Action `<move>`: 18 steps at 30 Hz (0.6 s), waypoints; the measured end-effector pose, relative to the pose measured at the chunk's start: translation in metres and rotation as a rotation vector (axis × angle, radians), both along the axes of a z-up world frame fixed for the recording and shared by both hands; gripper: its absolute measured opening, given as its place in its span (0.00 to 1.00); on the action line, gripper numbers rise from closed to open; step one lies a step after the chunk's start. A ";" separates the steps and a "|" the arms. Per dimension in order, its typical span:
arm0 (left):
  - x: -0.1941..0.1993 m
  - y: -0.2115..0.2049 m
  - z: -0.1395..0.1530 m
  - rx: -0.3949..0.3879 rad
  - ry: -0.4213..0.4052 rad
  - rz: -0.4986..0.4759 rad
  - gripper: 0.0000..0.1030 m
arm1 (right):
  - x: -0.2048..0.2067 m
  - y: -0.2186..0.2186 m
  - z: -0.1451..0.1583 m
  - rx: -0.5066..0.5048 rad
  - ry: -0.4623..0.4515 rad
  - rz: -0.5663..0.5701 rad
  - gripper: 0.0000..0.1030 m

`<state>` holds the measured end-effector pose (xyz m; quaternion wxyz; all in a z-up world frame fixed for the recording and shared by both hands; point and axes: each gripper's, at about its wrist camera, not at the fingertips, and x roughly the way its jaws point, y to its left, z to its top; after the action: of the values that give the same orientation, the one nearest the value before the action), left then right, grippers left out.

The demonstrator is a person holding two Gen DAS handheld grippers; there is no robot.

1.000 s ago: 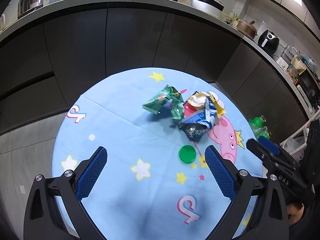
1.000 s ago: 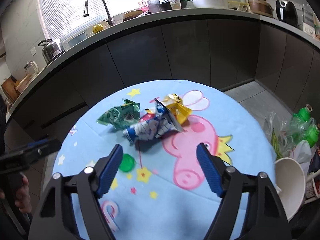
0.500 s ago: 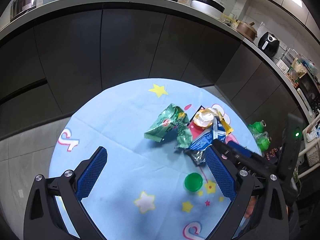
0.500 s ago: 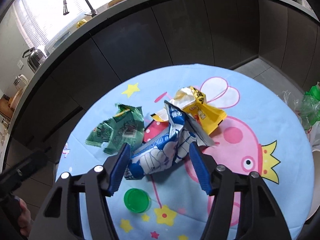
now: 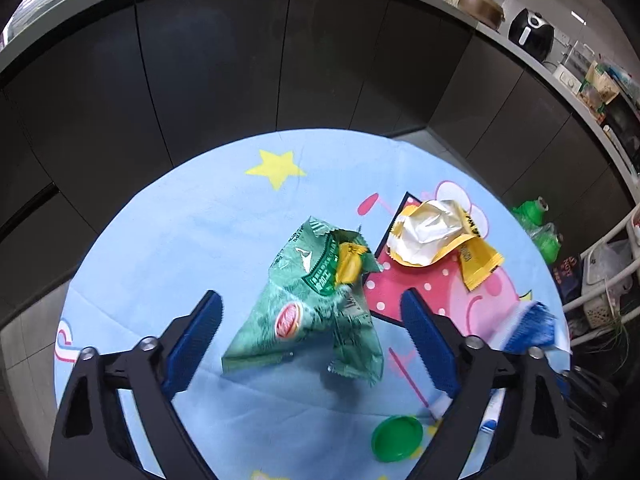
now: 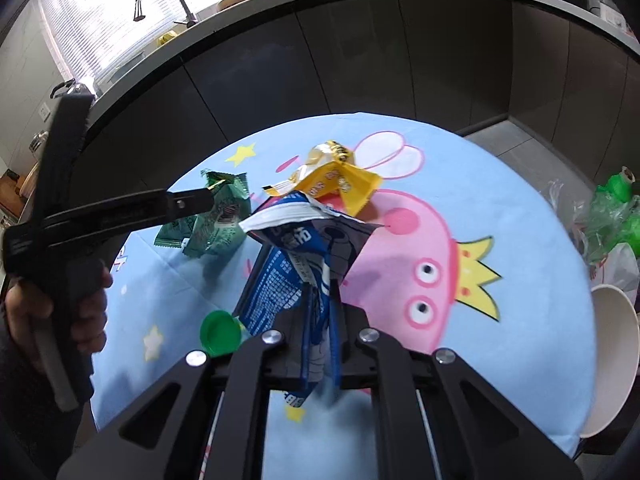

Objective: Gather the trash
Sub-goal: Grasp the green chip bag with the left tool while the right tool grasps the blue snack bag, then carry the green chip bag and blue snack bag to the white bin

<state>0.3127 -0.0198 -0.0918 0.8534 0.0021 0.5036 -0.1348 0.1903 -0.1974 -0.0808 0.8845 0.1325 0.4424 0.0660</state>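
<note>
My left gripper (image 5: 312, 344) hangs over the round table (image 5: 160, 248), its blue pads spread to either side of the crumpled green wrapper (image 5: 316, 312) without touching it; the jaws have just been closing a little, with that wrapper between them but not yet pressed. To the left of the green wrapper the cloth lies bare out to the table's curved rim, giving free room on that side. Near my right-hand pad a green bottle cap (image 5: 396, 438) sits flat on the cloth. Farther right, the yellow wrapper (image 5: 436, 240) rests apart from the green one, well inside the far edge. My right gripper (image 6: 320, 304) has just been closing and now pinches the blue-and-white wrapper (image 6: 296, 256), which stands up between the pads, its torn top flaring above them. Beyond the table's right rim stand a white bowl (image 6: 616, 360) and green plastic bottles (image 6: 616, 208), close to the edge.
</note>
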 end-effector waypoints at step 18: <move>-0.054 -0.009 0.034 0.017 -0.066 -0.021 0.18 | -0.046 -0.022 0.028 0.037 -0.061 -0.037 0.07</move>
<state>0.2586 -0.0292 -0.0582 0.8680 0.0189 0.4762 -0.1395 0.1444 -0.2190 -0.0533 0.8961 0.1550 0.4114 0.0618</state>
